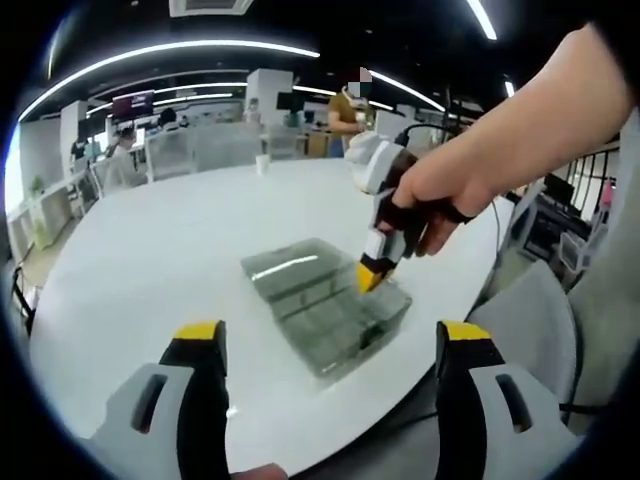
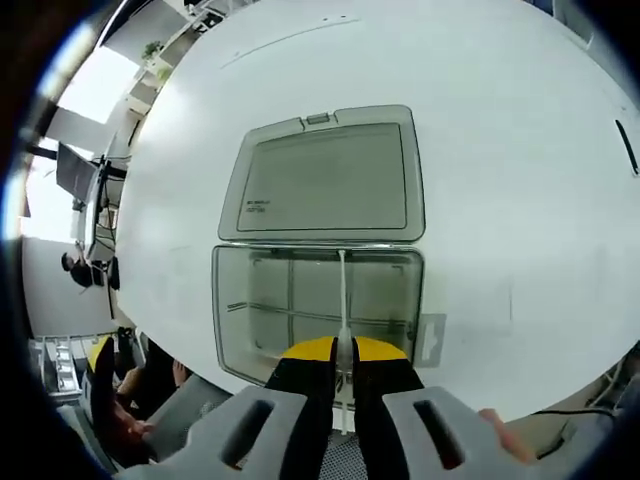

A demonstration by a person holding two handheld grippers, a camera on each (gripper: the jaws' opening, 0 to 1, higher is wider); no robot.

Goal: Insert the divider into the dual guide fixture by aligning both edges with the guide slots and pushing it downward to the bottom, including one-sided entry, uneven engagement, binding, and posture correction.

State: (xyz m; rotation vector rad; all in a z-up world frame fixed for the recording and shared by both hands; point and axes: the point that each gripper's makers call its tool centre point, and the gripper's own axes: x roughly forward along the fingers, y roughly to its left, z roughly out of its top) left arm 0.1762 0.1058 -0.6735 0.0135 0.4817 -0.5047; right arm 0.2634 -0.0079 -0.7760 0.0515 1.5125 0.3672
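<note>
A clear plastic box (image 2: 250,300) with guide slots inside lies on the white round table (image 2: 520,150), its hinged lid (image 2: 325,180) folded flat behind it. My right gripper (image 2: 343,352) is shut on a thin clear divider (image 2: 343,285) that stands on edge across the middle of the box, running toward the lid hinge. In the left gripper view the same box (image 1: 325,305) sits mid-table, and a hand holds the right gripper (image 1: 372,275) down at its right side. My left gripper (image 1: 330,340) hovers near the table's front edge, jaws wide apart and holding nothing.
The table edge (image 1: 420,400) curves close below the box, with a grey chair (image 1: 535,320) beyond it. Desks, monitors and people (image 1: 345,110) fill the office behind. A small latch tab (image 2: 430,340) sticks out from the box's right side.
</note>
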